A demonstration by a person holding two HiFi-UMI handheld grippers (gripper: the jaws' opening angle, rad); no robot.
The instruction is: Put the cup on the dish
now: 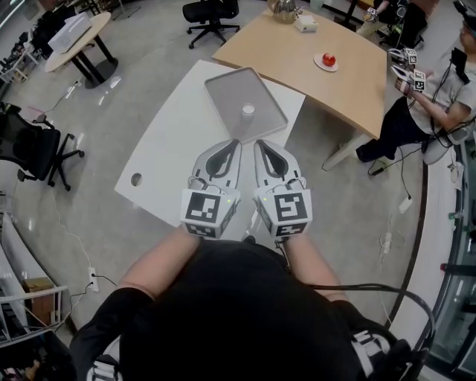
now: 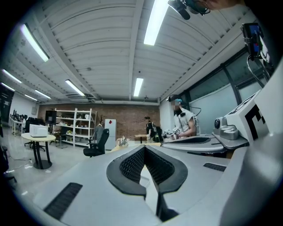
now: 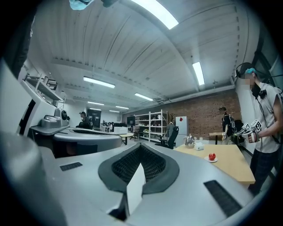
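Observation:
A small white cup [image 1: 248, 111] stands upright on a grey tray-like dish [image 1: 223, 91] at the far end of the white table [image 1: 171, 149]. My left gripper [image 1: 235, 145] and right gripper [image 1: 260, 145] are held side by side, level, near the table's front edge and short of the dish. Both are shut with nothing between their jaws. In the left gripper view the left gripper [image 2: 144, 148] has its pads meeting at the tip, and so does the right gripper [image 3: 140, 145] in its own view. The cup is hidden in both gripper views.
Beyond the white table is a wooden table [image 1: 349, 82] with a red fruit on a small white plate [image 1: 326, 62], a teapot [image 1: 283, 10] and a white box. A seated person [image 1: 424, 104] holds grippers at the right. Office chairs [image 1: 37, 149] stand on the left.

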